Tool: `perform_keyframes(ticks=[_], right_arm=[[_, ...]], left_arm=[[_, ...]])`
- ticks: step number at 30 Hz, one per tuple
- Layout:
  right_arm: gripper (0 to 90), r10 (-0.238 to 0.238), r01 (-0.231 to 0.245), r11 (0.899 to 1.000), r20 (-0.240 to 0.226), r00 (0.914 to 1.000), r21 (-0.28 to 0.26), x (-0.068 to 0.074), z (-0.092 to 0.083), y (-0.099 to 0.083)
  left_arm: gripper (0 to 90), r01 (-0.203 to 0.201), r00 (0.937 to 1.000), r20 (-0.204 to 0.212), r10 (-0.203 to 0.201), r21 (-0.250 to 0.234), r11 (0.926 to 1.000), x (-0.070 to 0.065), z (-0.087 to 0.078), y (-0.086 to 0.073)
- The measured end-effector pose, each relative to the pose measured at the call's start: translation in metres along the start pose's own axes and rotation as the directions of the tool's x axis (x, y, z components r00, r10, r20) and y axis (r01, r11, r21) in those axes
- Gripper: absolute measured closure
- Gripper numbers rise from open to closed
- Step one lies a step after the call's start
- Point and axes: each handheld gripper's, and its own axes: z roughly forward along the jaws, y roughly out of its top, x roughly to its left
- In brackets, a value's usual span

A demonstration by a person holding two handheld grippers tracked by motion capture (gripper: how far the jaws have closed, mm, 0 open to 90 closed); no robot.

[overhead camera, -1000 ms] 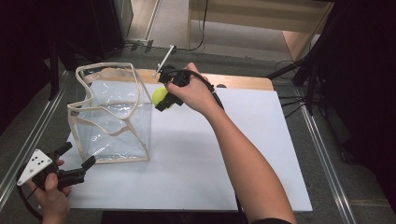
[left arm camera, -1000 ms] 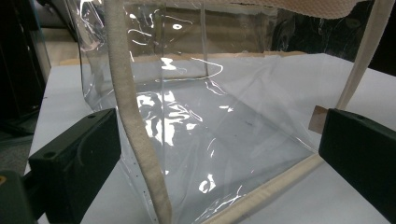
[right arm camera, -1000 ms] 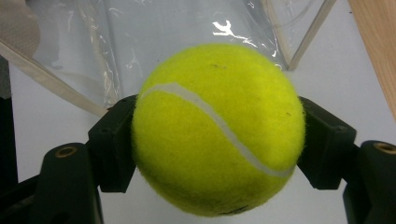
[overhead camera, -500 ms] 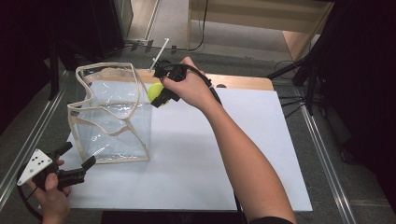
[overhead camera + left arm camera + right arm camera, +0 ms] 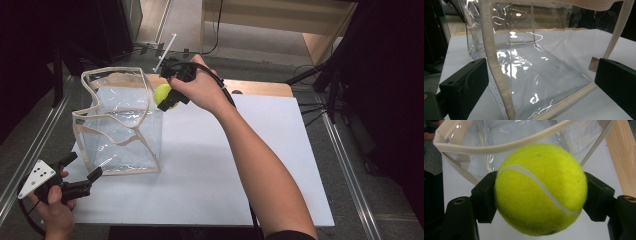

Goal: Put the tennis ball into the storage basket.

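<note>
At the near left corner of the bench (image 5: 210, 185), the left hand (image 5: 52, 212) holds the left gripper (image 5: 82, 172) low and nearly level, its jaws spread wide and pointing at the lower corner of the clear plastic bag (image 5: 122, 125) without touching it. In the left gripper view the bag's cream-trimmed edge stands just ahead, between the two open jaws. The bag stands upright on the white bench top, its mouth open upward. Farther back, the right forearm stretches from the near edge diagonally across the bench, wrist bent toward the bag. The right hand (image 5: 200, 90) carries the right gripper (image 5: 167, 97) in the air, pinching a yellow tennis ball (image 5: 161, 94) from both sides, just beside the bag's upper rim.
</note>
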Motion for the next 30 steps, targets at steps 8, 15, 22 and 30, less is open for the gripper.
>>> perform_keyframes(ticks=[8, 15, 22, 30], right_arm=[[24.3, -0.016, 0.016, 1.000, -0.007, 0.9999, -0.006, 0.003, -0.004, 0.010], [24.3, -0.026, 0.026, 1.000, -0.008, 0.9996, -0.011, 0.005, -0.009, 0.019], [24.3, -0.039, 0.038, 0.999, -0.013, 0.9992, -0.017, 0.008, -0.011, 0.028], [24.3, -0.056, 0.055, 0.998, -0.015, 0.9983, -0.024, 0.012, -0.011, 0.039]], left_arm=[[0.0, 0.001, 1.0000, 0.000, -0.001, -0.002, 1.0000, 0.000, 0.000, 0.000], [0.0, 0.002, 1.0000, 0.001, -0.002, -0.004, 1.0000, 0.000, 0.000, 0.000], [0.0, 0.001, 1.0000, 0.001, -0.001, -0.005, 1.0000, 0.000, 0.000, 0.000], [0.0, 0.003, 1.0000, 0.003, -0.003, -0.006, 1.0000, 0.000, 0.000, 0.000]])
